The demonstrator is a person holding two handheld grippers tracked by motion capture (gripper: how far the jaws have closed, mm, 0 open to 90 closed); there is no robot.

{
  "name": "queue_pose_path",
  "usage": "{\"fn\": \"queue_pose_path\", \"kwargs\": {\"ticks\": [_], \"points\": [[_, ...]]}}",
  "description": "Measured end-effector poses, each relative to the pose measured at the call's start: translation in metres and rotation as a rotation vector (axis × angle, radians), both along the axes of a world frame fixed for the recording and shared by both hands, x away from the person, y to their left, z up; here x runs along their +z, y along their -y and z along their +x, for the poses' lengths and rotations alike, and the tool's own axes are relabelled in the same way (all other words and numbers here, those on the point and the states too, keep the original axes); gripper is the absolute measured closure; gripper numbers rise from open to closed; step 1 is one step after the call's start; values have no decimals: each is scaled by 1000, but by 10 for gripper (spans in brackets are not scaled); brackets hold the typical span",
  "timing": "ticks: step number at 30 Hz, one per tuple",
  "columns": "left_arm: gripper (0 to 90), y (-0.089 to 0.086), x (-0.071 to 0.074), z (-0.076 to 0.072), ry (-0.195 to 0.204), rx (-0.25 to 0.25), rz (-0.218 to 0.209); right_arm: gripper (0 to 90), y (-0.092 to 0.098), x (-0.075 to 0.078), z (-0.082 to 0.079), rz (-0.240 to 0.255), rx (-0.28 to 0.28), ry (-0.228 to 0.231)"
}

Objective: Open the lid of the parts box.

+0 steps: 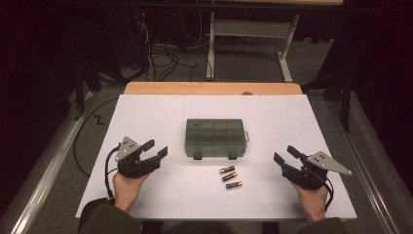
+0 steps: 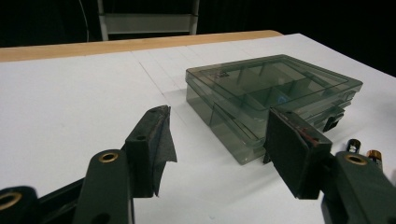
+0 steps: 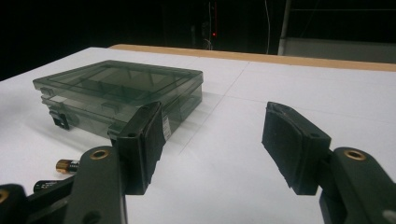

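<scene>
A smoky see-through compartment box (image 1: pixel 215 138) lies closed in the middle of the white sheet, its two latches toward me. Three batteries (image 1: pixel 229 177) lie side by side just in front of it. My left gripper (image 1: pixel 156 148) rests on the sheet to the box's left, open, nothing between its pads. My right gripper (image 1: pixel 285 154) rests to the box's right, also open and empty. In the left gripper view the left gripper (image 2: pixel 219 116) points at the box (image 2: pixel 271 84), with battery ends (image 2: pixel 353 145) at the right. In the right gripper view the right gripper (image 3: pixel 214 112) faces the box (image 3: pixel 121 81) and a battery (image 3: pixel 67 164).
A white sheet (image 1: pixel 146 117) covers the table, whose wooden far edge (image 1: pixel 209 88) shows behind it. Beyond that edge are cables on the floor (image 1: pixel 163 58) and the white legs of another table (image 1: pixel 210 53). Metal rails run along both sides of the table.
</scene>
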State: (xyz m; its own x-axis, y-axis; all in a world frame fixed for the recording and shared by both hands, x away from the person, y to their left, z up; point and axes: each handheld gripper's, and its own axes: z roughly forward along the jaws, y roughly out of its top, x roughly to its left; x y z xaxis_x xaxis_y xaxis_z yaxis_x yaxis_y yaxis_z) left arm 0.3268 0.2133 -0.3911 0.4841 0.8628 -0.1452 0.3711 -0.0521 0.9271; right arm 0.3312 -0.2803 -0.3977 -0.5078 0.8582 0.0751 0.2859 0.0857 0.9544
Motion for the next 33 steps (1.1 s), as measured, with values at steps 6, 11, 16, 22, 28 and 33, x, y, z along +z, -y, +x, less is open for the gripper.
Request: {"fn": "queue_pose_path", "kwargs": {"ticks": [6,11,16,22,28,33], "points": [[419,0,-1,4,-9,-8,-13,409,-3,-1,5,0,10,-15],[415,5,-1,4,11,-16,18,411,-7,0,9,-14,18,-16],[412,8,-2,9,-2,-21,28,413,-8,0,10,-18,24,-15],[403,9,-2,16,-10,-18,5,413,-11,0,13,-28,25,-19],[403,11,-1,18,-2,-30,20,414,-14,-1,17,-38,33,-25],[401,12,-1,19,6,-33,19,415,-16,-1,19,-37,39,-24]]}}
